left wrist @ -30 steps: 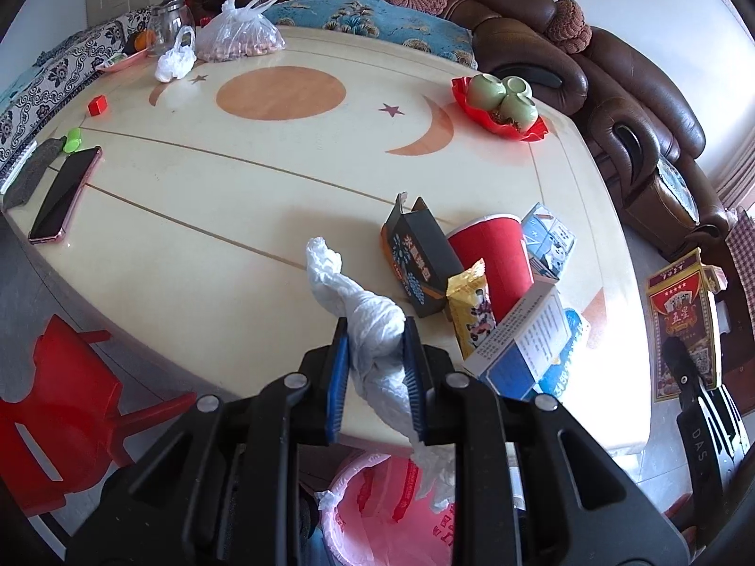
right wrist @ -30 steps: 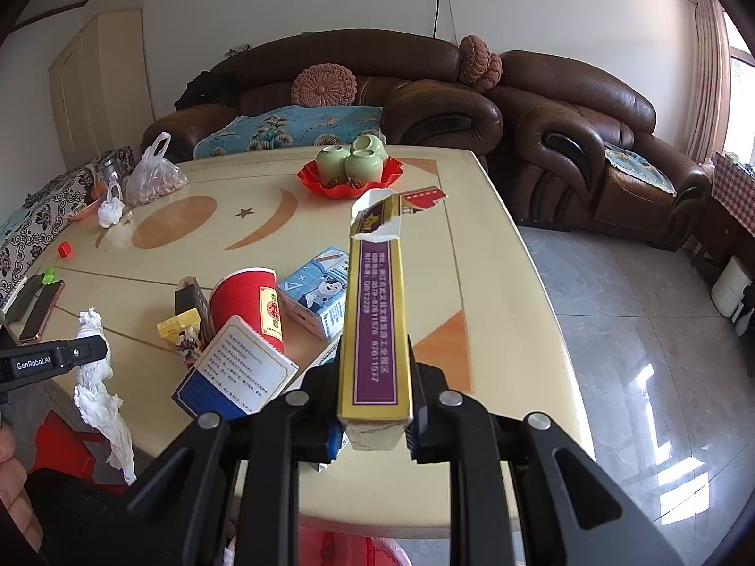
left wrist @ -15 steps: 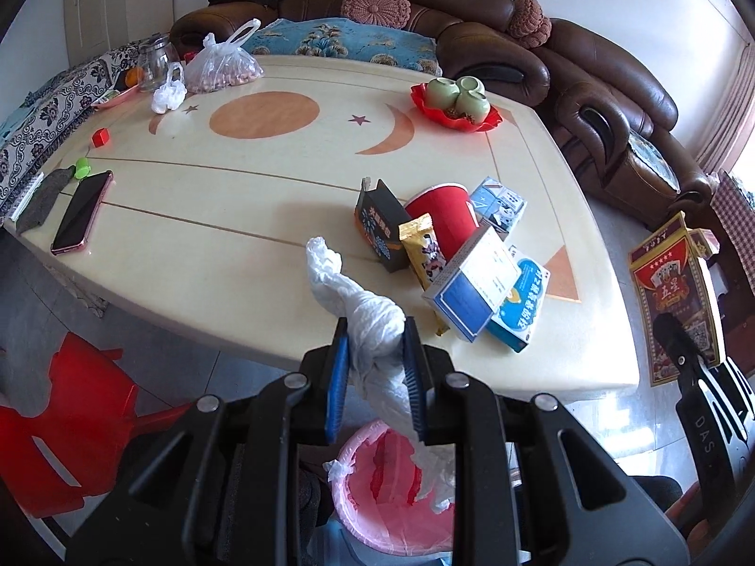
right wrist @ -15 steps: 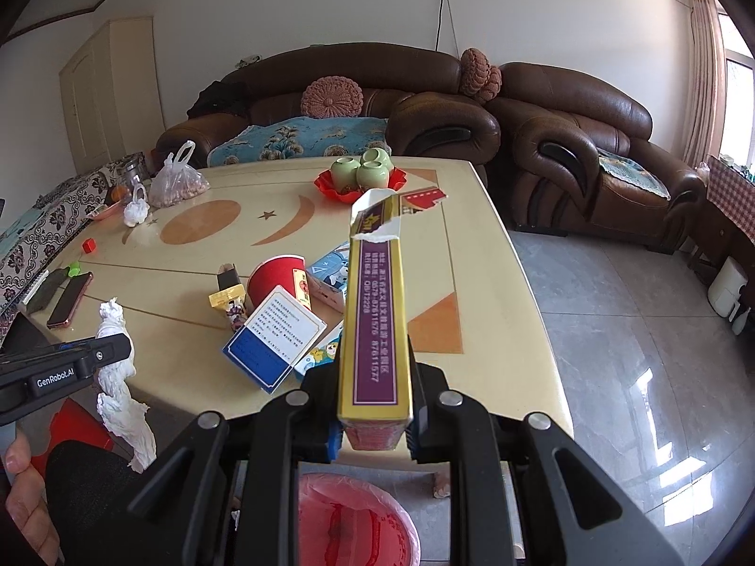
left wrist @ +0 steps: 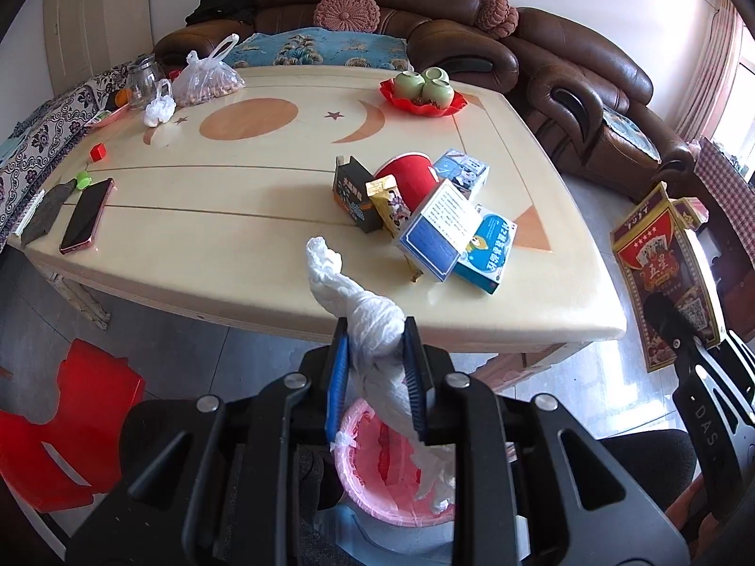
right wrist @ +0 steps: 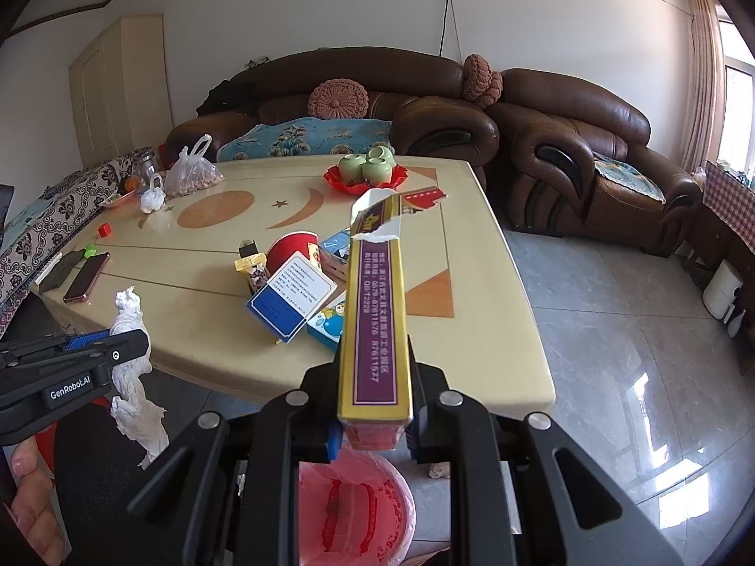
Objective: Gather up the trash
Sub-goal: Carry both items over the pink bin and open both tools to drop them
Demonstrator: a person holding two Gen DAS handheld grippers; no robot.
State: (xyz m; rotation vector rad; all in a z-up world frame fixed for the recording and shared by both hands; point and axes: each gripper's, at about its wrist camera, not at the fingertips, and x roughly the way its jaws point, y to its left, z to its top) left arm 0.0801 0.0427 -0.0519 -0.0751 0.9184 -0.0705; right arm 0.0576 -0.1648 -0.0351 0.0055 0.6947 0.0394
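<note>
The pink-lined bin [right wrist: 356, 509] sits directly beneath the right hand-held gripper [right wrist: 373, 429], which is clenched on a long gold box [right wrist: 375, 311] pointing up and away. The left hand-held gripper [left wrist: 375, 377], also above the bin, grips a crumpled white bag [left wrist: 373, 325] — both just clear of the tabletop [left wrist: 226, 245].

right gripper [right wrist: 373, 429] clamping gold box [right wrist: 375, 325], pink bin [right wrist: 354, 514] below

below both hand-held grippers the pink-lined bin [right wrist: 354, 509] stands open on the floor, its mouth unblocked, just off the near edge of the counter [left wrist: 264, 245]. on the counter's right half a cluster of boxes [left wrist: 439, 231] and a red cup [left wrist: 408, 177] crowds the way; its left middle lies bare. a red stool [left wrist: 61, 429] stands near left; the floor [right wrist: 627, 377] right is free.
</note>
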